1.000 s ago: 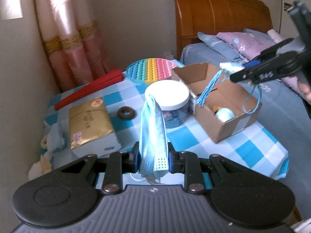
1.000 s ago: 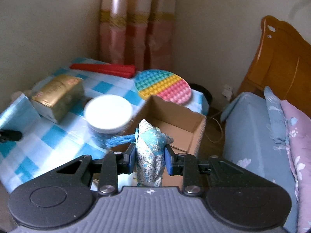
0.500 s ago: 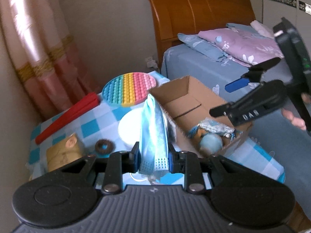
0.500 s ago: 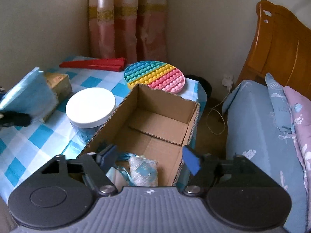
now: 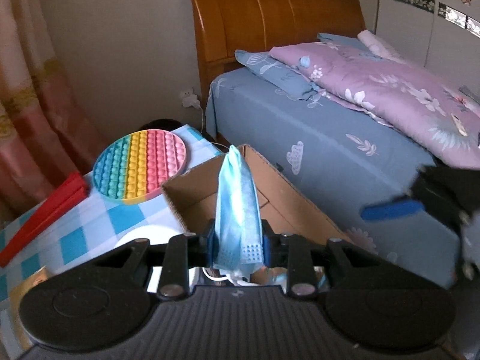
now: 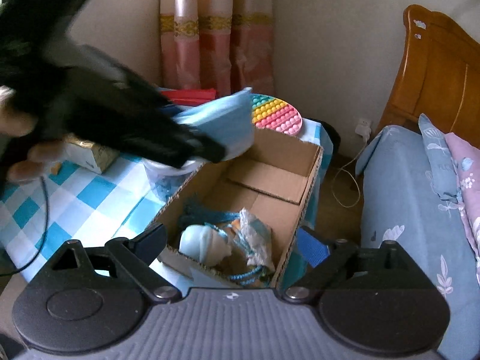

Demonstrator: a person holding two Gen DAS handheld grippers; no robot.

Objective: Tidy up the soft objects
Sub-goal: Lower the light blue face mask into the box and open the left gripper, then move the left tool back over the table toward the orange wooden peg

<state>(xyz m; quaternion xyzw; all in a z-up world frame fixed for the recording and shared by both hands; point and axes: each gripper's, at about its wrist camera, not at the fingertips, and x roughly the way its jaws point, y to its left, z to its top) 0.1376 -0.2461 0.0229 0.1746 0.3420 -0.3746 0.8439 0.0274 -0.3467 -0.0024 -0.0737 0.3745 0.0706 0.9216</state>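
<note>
One blue face mask (image 5: 237, 207) sat clamped in the left gripper (image 5: 237, 244) at frame centre above one cardboard box (image 6: 300, 177), while the right gripper (image 6: 232, 244) stood with fingers apart.

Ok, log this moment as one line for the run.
left gripper: shut on face mask, over cardboard box | right gripper: open, empty | tasselled pouch: in box

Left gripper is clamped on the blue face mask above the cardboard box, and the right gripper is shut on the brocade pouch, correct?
Not quite. The right gripper is open and empty, as the right wrist view shows; the brocade pouch lies inside the cardboard box. The rest holds: the left gripper is clamped on the blue face mask above the box.
</note>
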